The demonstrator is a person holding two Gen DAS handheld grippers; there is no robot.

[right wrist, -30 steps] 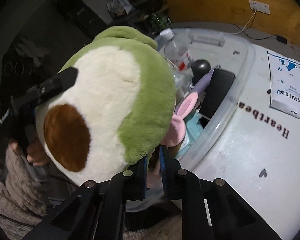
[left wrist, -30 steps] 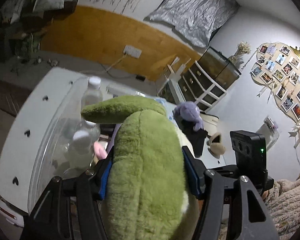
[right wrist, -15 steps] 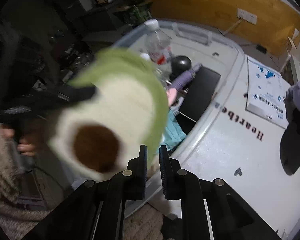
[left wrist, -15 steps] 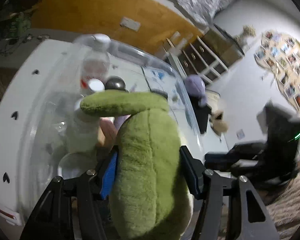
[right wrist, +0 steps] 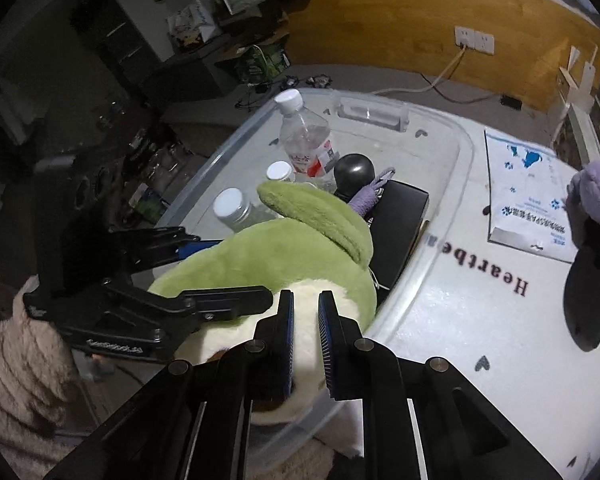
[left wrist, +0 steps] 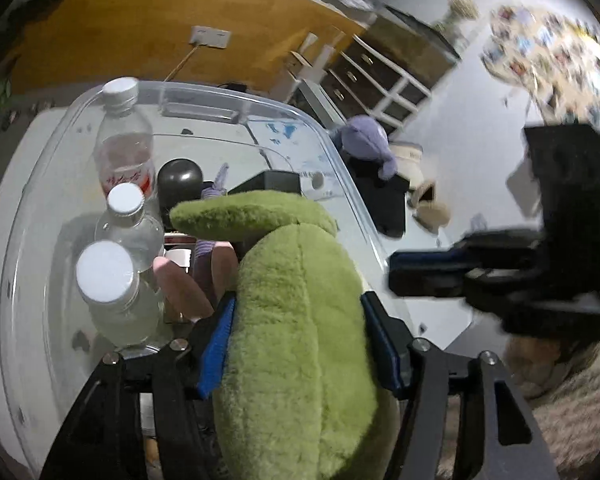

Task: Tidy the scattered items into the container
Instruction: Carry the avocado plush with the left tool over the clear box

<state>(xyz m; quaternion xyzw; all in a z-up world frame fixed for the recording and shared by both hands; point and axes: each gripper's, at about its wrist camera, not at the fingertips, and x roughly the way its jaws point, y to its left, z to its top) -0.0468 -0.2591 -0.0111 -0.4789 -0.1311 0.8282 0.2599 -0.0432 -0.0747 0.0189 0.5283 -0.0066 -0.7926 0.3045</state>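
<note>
Clamped on the avocado plush point(left wrist: 300, 332), the left gripper point(left wrist: 300, 344) holds it low in the frame, over the bin point(left wrist: 284, 109). Right gripper point(right wrist: 305, 334) jaws stand narrow, nothing between them, just above the plush at lower centre.

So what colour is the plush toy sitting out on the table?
Purple; the plush toy shows best in the right wrist view.

The avocado plush point(left wrist: 300, 320) runs off the bottom edge of the left wrist view and hides much of the clear bin point(left wrist: 284, 110) floor. In the right wrist view its brown pit is nearly all covered by the right gripper point(right wrist: 305, 334). The photo wall point(left wrist: 552, 56) is smeared by blur. The purple plush point(right wrist: 598, 200) is cut by the frame's right edge.
</note>
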